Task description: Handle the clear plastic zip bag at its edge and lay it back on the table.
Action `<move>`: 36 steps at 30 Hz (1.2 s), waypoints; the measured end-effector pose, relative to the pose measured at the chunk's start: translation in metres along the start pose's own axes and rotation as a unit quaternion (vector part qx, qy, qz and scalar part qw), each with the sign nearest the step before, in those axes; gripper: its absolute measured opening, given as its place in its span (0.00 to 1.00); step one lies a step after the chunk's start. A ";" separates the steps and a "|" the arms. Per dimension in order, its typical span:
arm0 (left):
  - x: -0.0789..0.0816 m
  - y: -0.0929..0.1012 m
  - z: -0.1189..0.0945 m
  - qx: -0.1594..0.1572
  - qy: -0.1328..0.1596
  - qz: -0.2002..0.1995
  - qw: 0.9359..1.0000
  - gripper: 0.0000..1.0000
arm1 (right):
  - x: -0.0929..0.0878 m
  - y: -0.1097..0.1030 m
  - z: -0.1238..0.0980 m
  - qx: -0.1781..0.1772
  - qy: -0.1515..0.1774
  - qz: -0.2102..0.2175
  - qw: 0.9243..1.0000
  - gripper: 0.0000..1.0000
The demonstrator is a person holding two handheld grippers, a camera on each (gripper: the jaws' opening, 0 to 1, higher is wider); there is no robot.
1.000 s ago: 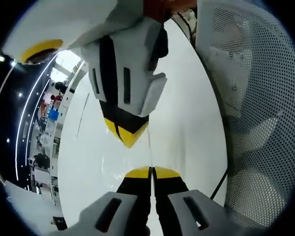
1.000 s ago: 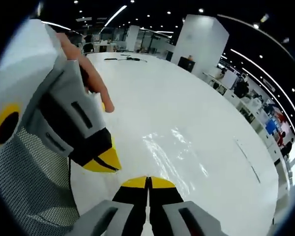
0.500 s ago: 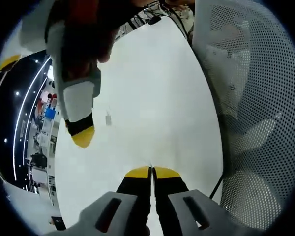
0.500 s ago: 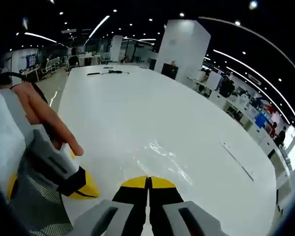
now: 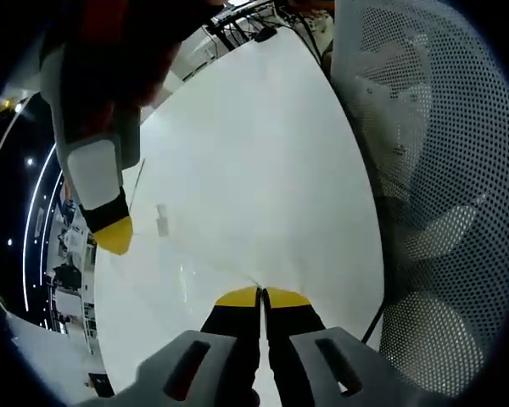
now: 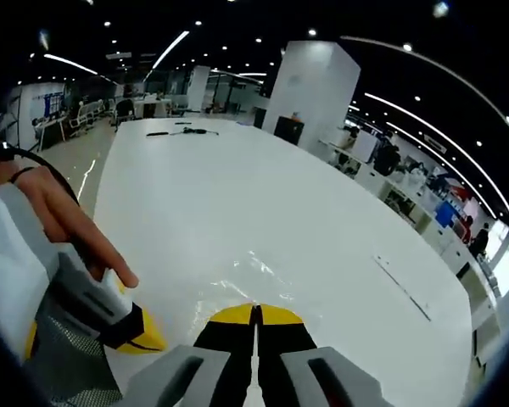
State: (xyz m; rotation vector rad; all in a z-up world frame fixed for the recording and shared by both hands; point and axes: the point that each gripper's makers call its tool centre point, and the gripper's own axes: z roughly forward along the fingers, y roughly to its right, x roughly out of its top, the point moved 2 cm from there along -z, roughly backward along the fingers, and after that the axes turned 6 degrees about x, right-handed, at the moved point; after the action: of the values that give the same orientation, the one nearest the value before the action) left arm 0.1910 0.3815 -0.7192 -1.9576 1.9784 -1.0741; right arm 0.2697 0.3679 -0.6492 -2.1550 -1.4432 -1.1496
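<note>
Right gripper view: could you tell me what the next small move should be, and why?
Probably lower both grippers together toward the table before releasing. The jaws of the right gripper and the left gripper are shut, and the glossy film of the clear plastic zip bag meets both tips, so each appears to pinch its edge. Opening before the bag lies flat could drop it crumpled.

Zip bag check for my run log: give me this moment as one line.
zip bag: clear, on white table | right gripper: shut on its edge | left gripper: shut on bag edge | mesh chair: beside table
</note>
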 end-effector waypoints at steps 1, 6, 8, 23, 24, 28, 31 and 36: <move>0.000 0.000 0.000 0.000 0.000 0.000 1.000 0.00 | 0.000 0.000 0.001 0.000 0.000 0.000 1.000 0.00; -0.001 0.001 -0.001 -0.002 -0.001 0.000 1.000 0.00 | -0.002 0.002 0.003 0.001 -0.001 0.001 1.000 0.00; -0.002 0.001 -0.001 -0.002 -0.001 0.000 1.000 0.00 | -0.002 0.002 0.004 0.002 0.000 0.002 1.000 0.00; -0.004 -0.006 0.000 0.011 -0.005 -0.012 1.000 0.00 | -0.003 -0.004 0.005 0.014 -0.004 -0.014 1.000 0.00; -0.004 -0.008 0.001 0.013 -0.006 -0.014 1.000 0.00 | -0.005 -0.004 0.006 0.015 -0.006 -0.014 1.000 0.00; -0.004 -0.012 0.001 0.017 -0.009 -0.020 1.000 0.00 | -0.008 -0.010 0.008 0.031 -0.011 -0.021 0.999 0.00; -0.003 -0.013 0.001 0.019 -0.009 -0.024 0.999 0.00 | -0.010 -0.015 0.009 0.035 -0.017 -0.028 0.999 0.00; -0.004 -0.014 0.002 0.023 -0.014 -0.028 0.999 0.00 | -0.017 -0.020 0.011 0.045 -0.024 -0.024 0.998 0.00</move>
State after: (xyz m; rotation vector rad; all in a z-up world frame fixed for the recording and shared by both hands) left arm 0.2046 0.3861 -0.7141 -2.0054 1.8780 -1.0886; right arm 0.2543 0.3731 -0.6730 -2.1099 -1.5455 -1.0348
